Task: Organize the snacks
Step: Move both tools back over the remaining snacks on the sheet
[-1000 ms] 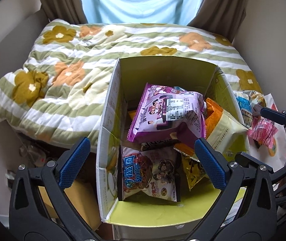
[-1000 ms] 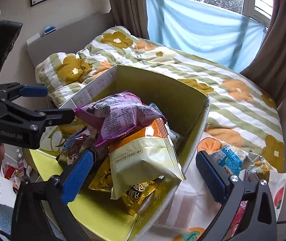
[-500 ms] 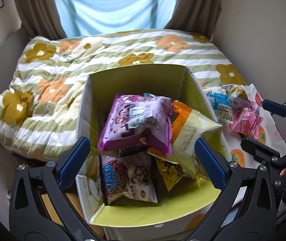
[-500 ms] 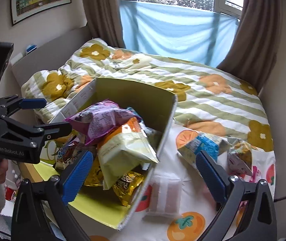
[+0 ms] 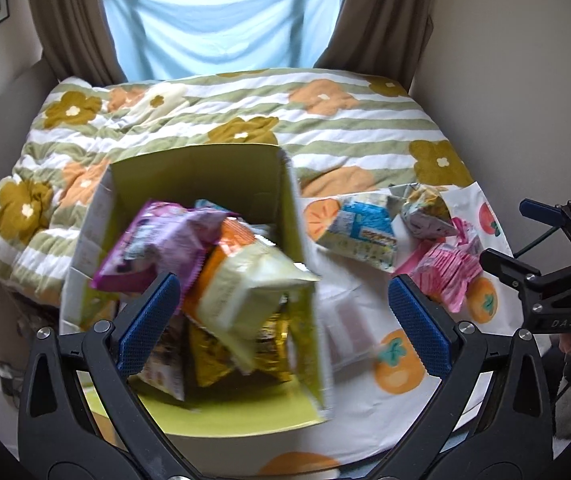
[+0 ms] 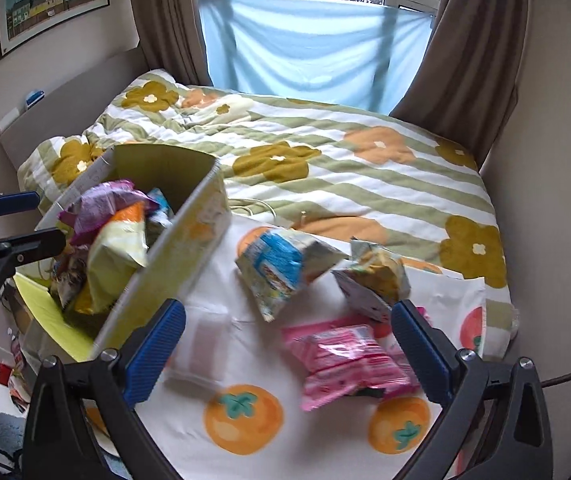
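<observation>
A yellow-green cardboard box [image 5: 205,176] [image 6: 173,264] holds several snack bags, with a purple bag [image 5: 157,240] and a pale yellow and orange bag [image 5: 245,288] on top. To its right on a fruit-print cloth [image 6: 241,412] lie a blue bag [image 6: 281,268], a yellow-grey bag [image 6: 377,276] and a pink pack [image 6: 345,364]. My left gripper [image 5: 285,312] is open and empty above the box's right wall. My right gripper [image 6: 289,344] is open and empty above the cloth, close over the pink pack.
A small clear packet [image 6: 201,344] lies on the cloth beside the box. Behind is a bed with a striped flower quilt [image 6: 325,160], then curtains and a window. Walls close in on the right. Clutter sits on the floor at the left [image 6: 5,376].
Both grippers have swung right, away from the box and toward the cloth with the loose snacks. Both stay open and empty. The snacks have not moved.
</observation>
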